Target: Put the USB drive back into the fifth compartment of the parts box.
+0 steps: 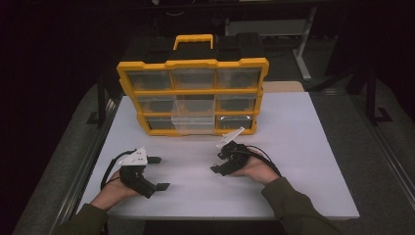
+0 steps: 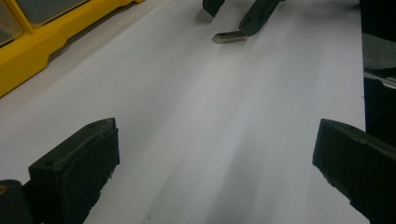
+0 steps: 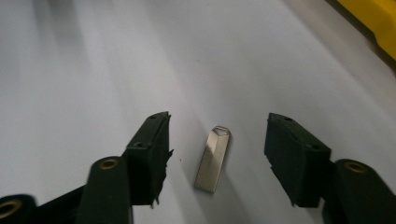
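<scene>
A small silver USB stick [image 3: 213,158] lies flat on the white tabletop [image 1: 303,161], its loop end pointing away. My right gripper [image 3: 218,122] straddles it, one jaw on each side with a gap to the metal, so the pads are not touching it. From the left gripper view the same stick [image 2: 229,37] shows beside the right gripper [image 2: 229,21]. In the high view my right gripper [image 1: 218,163] sits right of centre. My left gripper [image 1: 163,172] rests at the left with jaws wide apart and nothing between them [image 2: 215,130].
A yellow parts organizer [image 1: 193,93] with clear drawers and a black-and-yellow handle stands upright at the back of the table. Its lower middle drawer [image 1: 193,122] is pulled out toward me. Dark floor and table legs surround the white board.
</scene>
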A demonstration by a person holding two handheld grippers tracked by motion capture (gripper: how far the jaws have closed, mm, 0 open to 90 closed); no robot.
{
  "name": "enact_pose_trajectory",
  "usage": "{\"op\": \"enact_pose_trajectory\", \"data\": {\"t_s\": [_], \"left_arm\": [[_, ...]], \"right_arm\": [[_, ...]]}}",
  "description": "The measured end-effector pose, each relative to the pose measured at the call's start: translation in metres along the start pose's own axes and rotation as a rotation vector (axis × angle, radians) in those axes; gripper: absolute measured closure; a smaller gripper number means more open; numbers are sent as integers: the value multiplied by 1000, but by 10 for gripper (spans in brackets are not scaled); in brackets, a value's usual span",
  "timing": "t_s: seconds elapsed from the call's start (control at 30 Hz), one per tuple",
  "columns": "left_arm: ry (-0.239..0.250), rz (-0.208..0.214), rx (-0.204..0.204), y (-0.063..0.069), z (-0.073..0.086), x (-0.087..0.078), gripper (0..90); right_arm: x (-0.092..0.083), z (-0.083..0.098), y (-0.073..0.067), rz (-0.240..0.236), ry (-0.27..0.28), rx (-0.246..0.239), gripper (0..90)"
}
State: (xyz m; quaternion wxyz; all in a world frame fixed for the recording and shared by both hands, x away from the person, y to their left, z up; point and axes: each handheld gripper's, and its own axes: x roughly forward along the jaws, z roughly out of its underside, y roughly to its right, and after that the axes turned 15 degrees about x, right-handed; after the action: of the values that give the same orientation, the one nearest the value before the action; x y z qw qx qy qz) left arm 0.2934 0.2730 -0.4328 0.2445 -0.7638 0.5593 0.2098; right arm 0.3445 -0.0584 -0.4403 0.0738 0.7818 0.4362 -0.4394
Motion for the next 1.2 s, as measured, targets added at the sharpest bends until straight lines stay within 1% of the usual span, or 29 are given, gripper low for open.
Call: {"op": "enact_pose_trajectory", "data": {"t_s": [0.03, 0.23, 0.37, 0.43, 0.5, 0.53, 0.73, 0.83, 1.03, 1.13, 1.2], "left_arm": [[-1, 0, 1, 0, 0, 0, 0], [0, -1, 0, 0, 0, 0, 0], [-1, 0, 1, 0, 0, 0, 0], [0, 0, 0, 0, 0, 0, 0], [0, 0, 0, 0, 0, 0, 0], [0, -1, 0, 0, 0, 0, 0], [0, -1, 0, 0, 0, 0, 0], [1, -2, -1, 0, 0, 0, 0], [1, -2, -1, 0, 0, 0, 0], [2, -2, -1, 0, 0, 0, 0], [2, -2, -1, 0, 0, 0, 0]], "right_arm": [[0, 0, 0, -1, -4, -5, 441], [2, 1, 0, -1, -34, -20, 544], [2, 1, -1, -1, -39, -24, 577], [3, 1, 0, 6, -46, -27, 613], [3, 1, 0, 6, -48, -29, 622], [4, 1, 0, 10, -53, -35, 659], [5, 2, 0, 14, -65, -43, 690], [6, 2, -1, 22, -73, -53, 728], [6, 2, -1, 27, -75, -62, 746], [6, 2, -2, 41, -78, -68, 767], [6, 2, -2, 42, -80, -66, 768]]}}
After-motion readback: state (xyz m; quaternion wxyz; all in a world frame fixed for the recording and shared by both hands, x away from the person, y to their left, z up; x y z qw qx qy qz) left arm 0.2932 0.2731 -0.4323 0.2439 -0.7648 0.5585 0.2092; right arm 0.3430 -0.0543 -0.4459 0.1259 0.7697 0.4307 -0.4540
